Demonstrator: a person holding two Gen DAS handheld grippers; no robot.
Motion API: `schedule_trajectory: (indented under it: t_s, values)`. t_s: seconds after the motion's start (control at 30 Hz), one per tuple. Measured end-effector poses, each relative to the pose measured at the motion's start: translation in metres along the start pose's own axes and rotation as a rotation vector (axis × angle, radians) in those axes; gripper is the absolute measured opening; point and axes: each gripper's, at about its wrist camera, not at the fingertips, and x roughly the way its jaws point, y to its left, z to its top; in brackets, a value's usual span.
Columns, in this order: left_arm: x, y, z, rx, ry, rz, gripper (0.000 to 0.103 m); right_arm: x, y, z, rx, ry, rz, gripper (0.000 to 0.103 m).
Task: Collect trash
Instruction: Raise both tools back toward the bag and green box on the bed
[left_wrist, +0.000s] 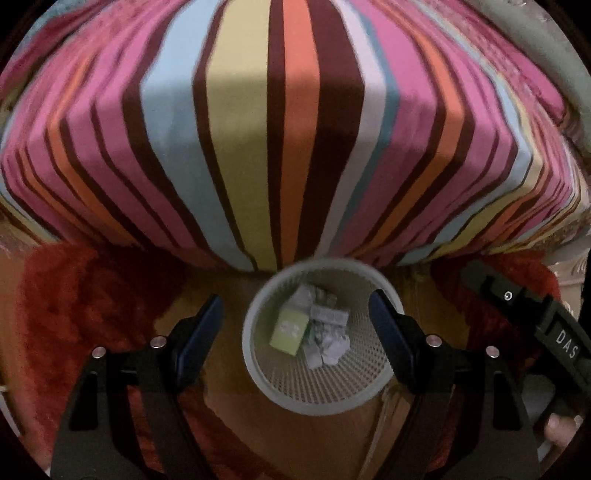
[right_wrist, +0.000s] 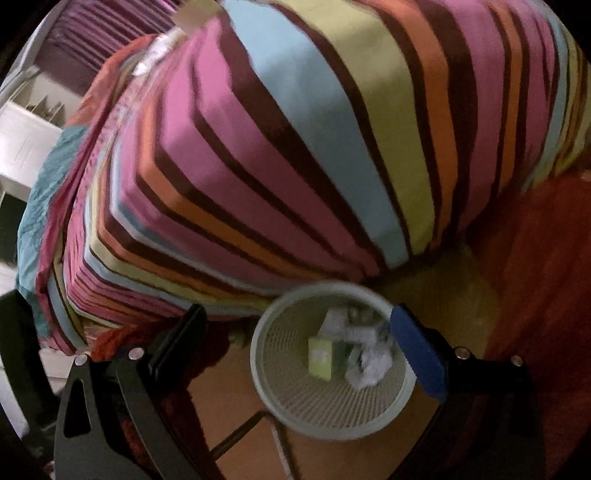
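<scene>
Both grippers hang over a white mesh bin (left_wrist: 318, 387) on the wood floor (left_wrist: 295, 443), right at the foot of a bed w/ striped cover (left_wrist: 258, 147).

Left gripper (left_wrist: 295, 325): jaws spread wide, nothing between them; the bin's mouth shows in the gap. Right gripper (right_wrist: 295, 339): jaws also wide apart, holding nothing, bin seen between them, its blue pad (right_wrist: 417, 354) overlapping the bin's right rim in view.

Trash is inside the bin, on its bottom: a light-green box (left_wrist: 289, 331) toward the left, crumpled white paper (left_wrist: 328, 341) beside it on the right, touching. A small grey-white packet (left_wrist: 330, 314) lies on top of the paper toward the bin's far side. More bits behind, too blurred to tell.

Red shaggy rug (left_wrist: 85, 295) on the floor either side of the bin, under the bed's edge. From the left cam the right tool's dark body (left_wrist: 546, 325) shows at the right edge, marked "DAS".
</scene>
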Motion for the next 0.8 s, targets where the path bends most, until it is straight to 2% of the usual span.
schedule_trajectory:
  t_s: [0.17,0.37,0.53,0.8]
  values:
    - [-0.022,0.001,0.017,0.040,-0.097,0.032,0.079,-0.024,0.013,0.019,-0.094,-0.147,-0.031,0.095]
    - [-0.044,0.000,0.044,0.105,-0.207,0.057,0.079,-0.036,0.039,0.038,-0.221,-0.283,-0.069,0.095]
    - [-0.060,0.000,0.085,0.149,-0.275,0.017,0.079,-0.038,0.065,0.060,-0.309,-0.351,-0.105,0.095]
    - [-0.069,-0.006,0.163,0.201,-0.344,0.005,0.079,-0.027,0.091,0.116,-0.298,-0.406,-0.128,0.095]
